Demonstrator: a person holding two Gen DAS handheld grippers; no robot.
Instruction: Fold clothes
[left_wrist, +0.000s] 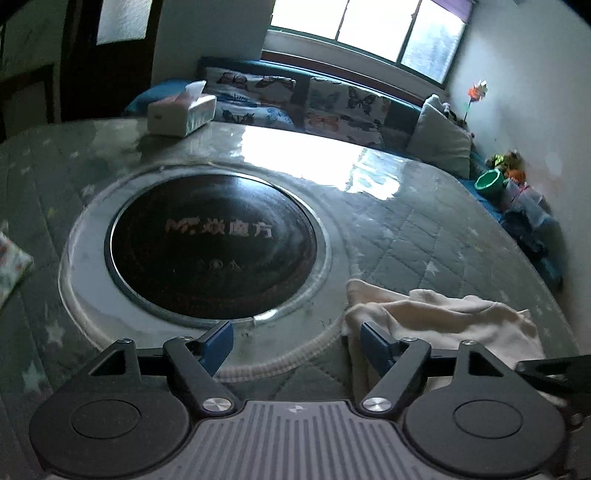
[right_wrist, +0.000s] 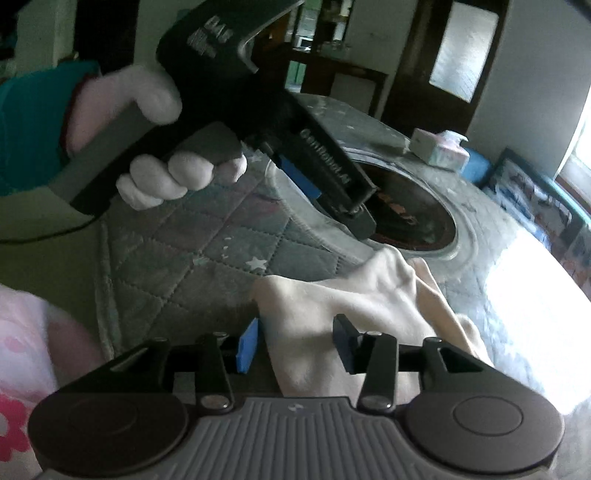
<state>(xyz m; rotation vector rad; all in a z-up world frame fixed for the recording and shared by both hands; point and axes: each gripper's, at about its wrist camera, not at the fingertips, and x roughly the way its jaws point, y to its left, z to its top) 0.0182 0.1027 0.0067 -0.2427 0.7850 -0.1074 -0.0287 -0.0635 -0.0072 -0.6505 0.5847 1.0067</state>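
Cream garment (right_wrist: 369, 295) lies crumpled on the quilted bench (left_wrist: 424, 236), just beside the round black hob (left_wrist: 210, 247). Right tool (right_wrist: 299, 343) sits partly spread w/ cloth between its pads, not pinched. Left tool (left_wrist: 295, 343) is spread wide, nothing in it; garment's edge by its right pad. Tissue box (left_wrist: 181, 114) at far side.

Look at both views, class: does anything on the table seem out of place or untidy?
Yes: the cream garment lies bunched and wrinkled near the table's edge, one corner reaching the round black cooktop's clear rim. Nothing looks spilled or damaged.
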